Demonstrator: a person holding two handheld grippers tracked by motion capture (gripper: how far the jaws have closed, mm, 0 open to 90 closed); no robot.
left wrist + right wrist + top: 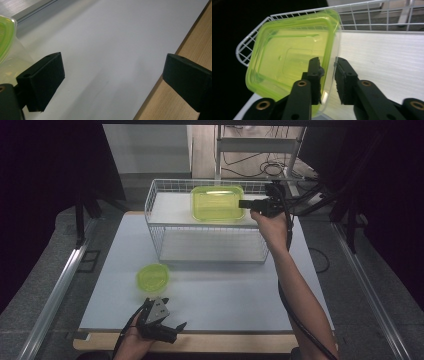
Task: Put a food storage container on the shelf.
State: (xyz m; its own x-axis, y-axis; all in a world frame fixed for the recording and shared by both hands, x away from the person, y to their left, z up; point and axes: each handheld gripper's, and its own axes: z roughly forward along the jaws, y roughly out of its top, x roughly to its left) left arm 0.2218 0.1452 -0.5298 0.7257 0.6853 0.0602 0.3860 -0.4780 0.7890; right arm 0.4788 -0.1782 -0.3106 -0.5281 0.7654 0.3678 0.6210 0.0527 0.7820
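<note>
Left gripper (165, 320) idle at the near table edge, jaws spread wide and empty, round green lid (153, 277) just beside. Right gripper (328, 75) straddles the green container (217, 203) rim on the wire rack (155, 227) top shelf, jaws slack, not clamping; bare shelf to its left.

Readable text: none on anything in view.
Box (217, 204): no label or brand.
Lid (153, 277): no marking.
Rack (165, 205): no sign.

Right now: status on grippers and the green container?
Left gripper open, idle at table's near edge. Right gripper straddling green container wall on rack top shelf, pads not pressing. Round green lid on table, nothing blocking.
</note>
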